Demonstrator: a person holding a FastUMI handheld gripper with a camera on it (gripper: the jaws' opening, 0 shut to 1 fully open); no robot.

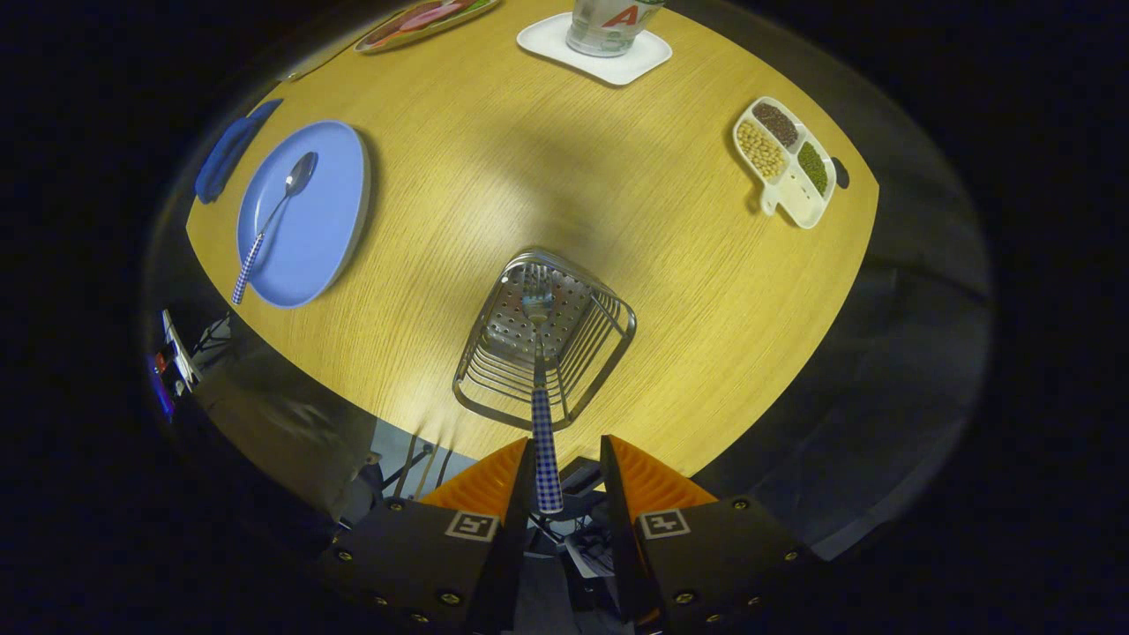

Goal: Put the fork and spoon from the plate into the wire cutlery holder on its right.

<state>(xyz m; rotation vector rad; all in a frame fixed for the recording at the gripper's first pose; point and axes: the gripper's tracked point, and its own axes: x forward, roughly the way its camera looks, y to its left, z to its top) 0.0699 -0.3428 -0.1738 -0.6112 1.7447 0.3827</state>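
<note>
Between the parted jaws (pixel 564 481), touching only the left one, a checked-handled fork (pixel 544 414) stands head-down in the wire cutlery holder (pixel 544 339); the matching spoon (pixel 273 220) lies on the round blue plate (pixel 331 220) on the wooden table (pixel 547 176)

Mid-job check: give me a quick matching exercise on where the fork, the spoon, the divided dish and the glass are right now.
Things:
1. fork
2. spoon
3. divided dish
4. glass

Places:
A. on a white tray at the far side of the table
B. lying on the blue plate
C. head down in the wire holder, handle up between the gripper fingers, which stand apart
D. far right of the holder, holding beans and seeds

Pairs: 1-C, 2-B, 3-D, 4-A
</note>
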